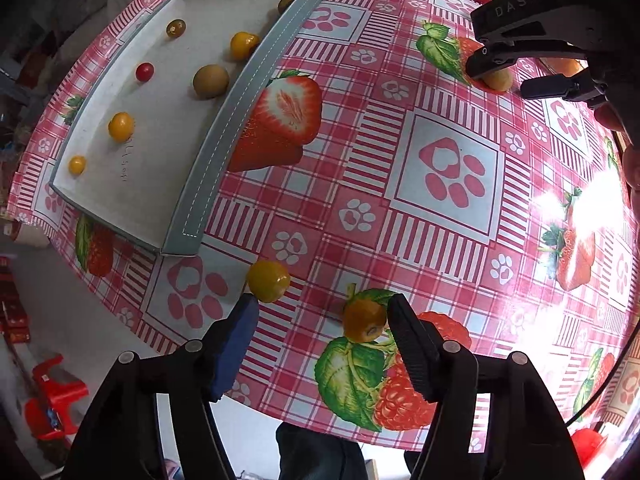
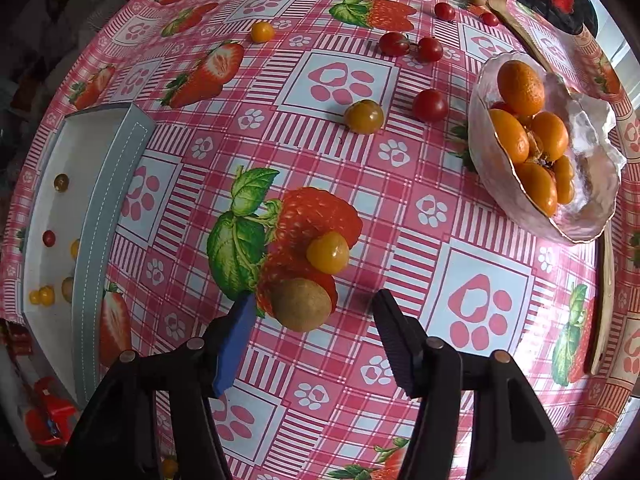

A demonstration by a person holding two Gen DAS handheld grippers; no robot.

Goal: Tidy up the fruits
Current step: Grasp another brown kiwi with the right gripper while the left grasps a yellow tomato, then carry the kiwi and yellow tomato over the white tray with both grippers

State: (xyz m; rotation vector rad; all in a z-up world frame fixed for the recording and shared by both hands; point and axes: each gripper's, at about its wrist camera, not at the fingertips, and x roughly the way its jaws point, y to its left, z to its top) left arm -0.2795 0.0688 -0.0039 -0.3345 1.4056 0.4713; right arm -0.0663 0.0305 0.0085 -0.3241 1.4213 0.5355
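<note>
A grey tray at the table's left holds several small fruits: yellow, red and brownish ones. My left gripper is open; an orange-yellow fruit lies just inside its right finger and a yellow fruit by its left fingertip. My right gripper is open over a brown round fruit near its left finger, with a yellow fruit just beyond. The right gripper also shows in the left wrist view, around that brown fruit.
A glass bowl of oranges stands at the right. Red tomatoes and a yellow-brown fruit are scattered further back. A wooden fork and wooden utensil lie near the bowl. The tray's rim is at the left.
</note>
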